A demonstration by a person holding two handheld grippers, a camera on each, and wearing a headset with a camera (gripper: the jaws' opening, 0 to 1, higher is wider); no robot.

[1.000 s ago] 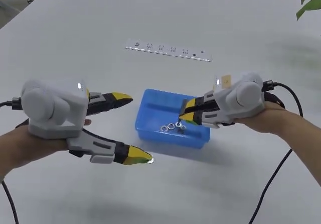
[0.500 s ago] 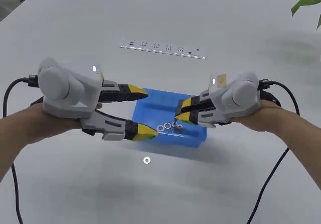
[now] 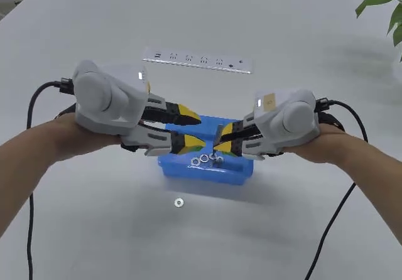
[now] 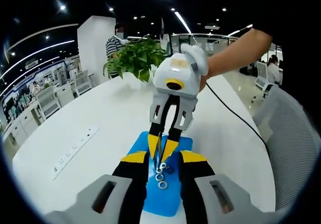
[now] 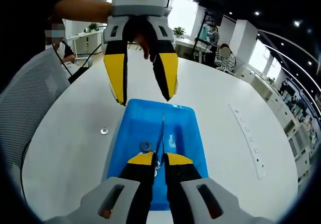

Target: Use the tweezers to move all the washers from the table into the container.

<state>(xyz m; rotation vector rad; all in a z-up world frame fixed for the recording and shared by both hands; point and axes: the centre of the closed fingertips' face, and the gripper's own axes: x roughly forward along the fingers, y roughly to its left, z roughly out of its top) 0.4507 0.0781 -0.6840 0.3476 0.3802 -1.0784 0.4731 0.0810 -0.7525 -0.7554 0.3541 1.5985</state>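
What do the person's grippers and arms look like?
The left gripper and the right gripper match: rounded pale grey bodies, black jaws with yellow tips, one black cable each. The right one has a tan sticker on top. The forearms are bare.

The white table (image 3: 301,35) carries a blue container (image 3: 207,174), one loose washer (image 3: 179,203) and a power strip (image 3: 196,61).
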